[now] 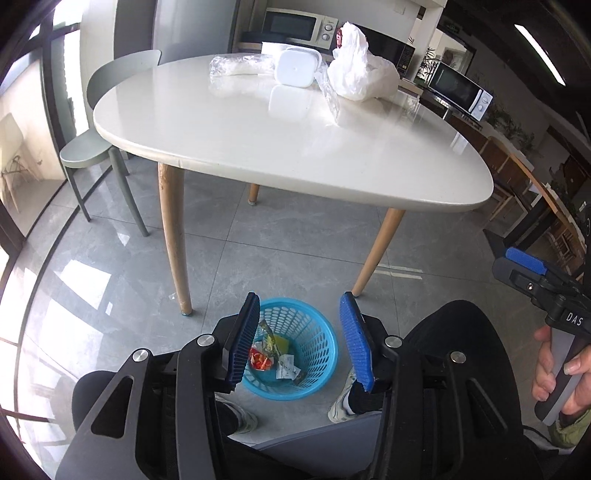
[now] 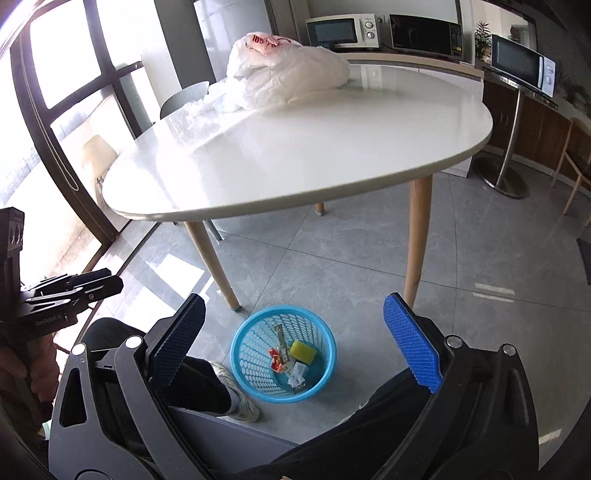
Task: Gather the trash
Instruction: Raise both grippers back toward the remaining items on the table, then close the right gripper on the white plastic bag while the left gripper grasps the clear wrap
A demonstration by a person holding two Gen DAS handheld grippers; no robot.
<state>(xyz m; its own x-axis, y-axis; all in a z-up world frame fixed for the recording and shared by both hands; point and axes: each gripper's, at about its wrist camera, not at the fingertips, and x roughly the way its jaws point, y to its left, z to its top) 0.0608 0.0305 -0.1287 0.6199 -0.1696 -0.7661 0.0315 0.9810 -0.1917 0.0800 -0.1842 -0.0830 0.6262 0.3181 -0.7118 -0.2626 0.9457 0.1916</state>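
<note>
A blue plastic basket (image 1: pixel 327 334) (image 2: pixel 251 354) stands on the grey floor by a table leg, between the person's feet. It holds a red wrapper (image 1: pixel 258 360), a yellow sponge (image 2: pixel 303 350) and white paper scraps (image 2: pixel 297 371). My left gripper (image 1: pixel 300 299) hangs above the basket, open, with nothing between its blue pads. My right gripper (image 2: pixel 294 297) is also above it, open wide and empty. On the white table (image 1: pixel 258 147) lie a crumpled white plastic bag (image 1: pixel 354 74) (image 2: pixel 291 74), clear plastic wrap (image 1: pixel 232 68) and a white lidded box (image 1: pixel 295 68).
A pale green chair (image 1: pixel 110 110) stands at the table's far left by tall windows. Wooden table legs (image 1: pixel 173 243) rise close behind the basket. Microwaves (image 2: pixel 343 31) sit on the counter behind. The person's dark-trousered knees and white shoes (image 2: pixel 240 398) flank the basket.
</note>
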